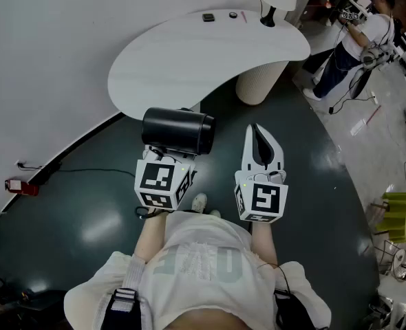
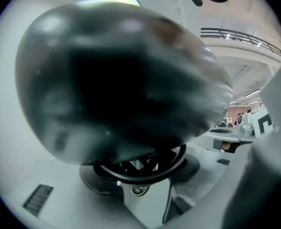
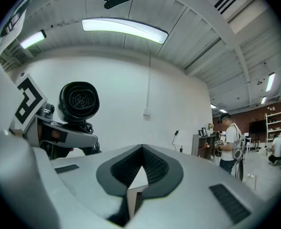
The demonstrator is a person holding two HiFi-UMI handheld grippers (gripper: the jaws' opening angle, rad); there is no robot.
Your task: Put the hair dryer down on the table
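The black hair dryer (image 1: pixel 177 130) is held in the air in front of the person, its barrel lying sideways, short of the white curved table (image 1: pixel 189 60). My left gripper (image 1: pixel 167 154) is shut on it from below. In the left gripper view the dryer's body (image 2: pixel 121 80) fills the picture, blurred, with its coiled cord (image 2: pixel 140 168) between the jaws. My right gripper (image 1: pixel 257 130) hangs beside it to the right, jaws shut and empty (image 3: pixel 139 175). From the right gripper view the dryer's rear grille (image 3: pixel 78 101) shows at the left.
On the table's far edge lie small dark items (image 1: pixel 208 17) and a lamp base (image 1: pixel 267 20). A person (image 1: pixel 358 40) stands at the back right by shelves. A yellow stool (image 1: pixel 402 215) is at the right and a red box (image 1: pixel 17 186) with a cable at the left.
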